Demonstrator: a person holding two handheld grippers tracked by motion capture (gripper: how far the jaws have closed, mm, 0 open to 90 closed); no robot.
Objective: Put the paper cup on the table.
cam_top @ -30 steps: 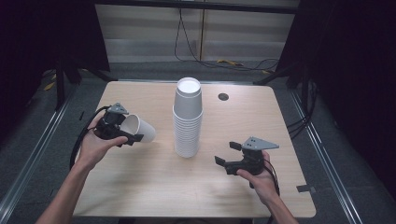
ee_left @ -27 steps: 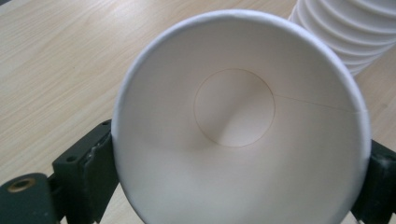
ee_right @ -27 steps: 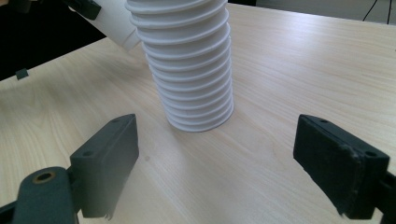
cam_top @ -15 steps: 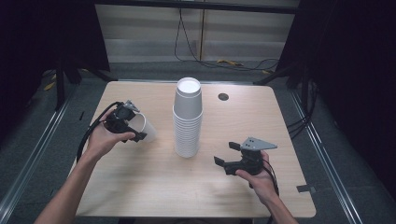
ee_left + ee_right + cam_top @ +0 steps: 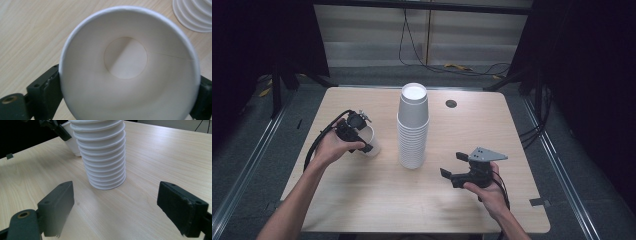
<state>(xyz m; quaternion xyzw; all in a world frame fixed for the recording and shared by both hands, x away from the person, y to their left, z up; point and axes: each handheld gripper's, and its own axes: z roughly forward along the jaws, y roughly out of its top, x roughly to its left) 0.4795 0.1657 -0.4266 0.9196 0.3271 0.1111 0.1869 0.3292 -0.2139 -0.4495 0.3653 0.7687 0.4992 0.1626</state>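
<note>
A tall stack of white paper cups [image 5: 413, 125] stands upside down near the table's middle; its lower rims [image 5: 105, 157] fill the right gripper view. My left gripper [image 5: 362, 139] is shut on a single white cup [image 5: 371, 143], mouth up, at the table's left. Both jaws press the cup's sides, and I look straight into the cup [image 5: 127, 65]. The stack's edge [image 5: 192, 12] shows at upper right. My right gripper [image 5: 451, 177] hovers open to the right of the stack, its fingers [image 5: 58, 205] wide apart with nothing between them.
The light wooden table [image 5: 362, 200] has a round cable hole [image 5: 451, 104] behind the stack. Dark floor and metal rails surround the table. A small tape piece [image 5: 537, 202] sits at the right front edge.
The left gripper turned the single cup from lying sideways to mouth up and lowered it toward the table at the left. The right gripper stayed put.
</note>
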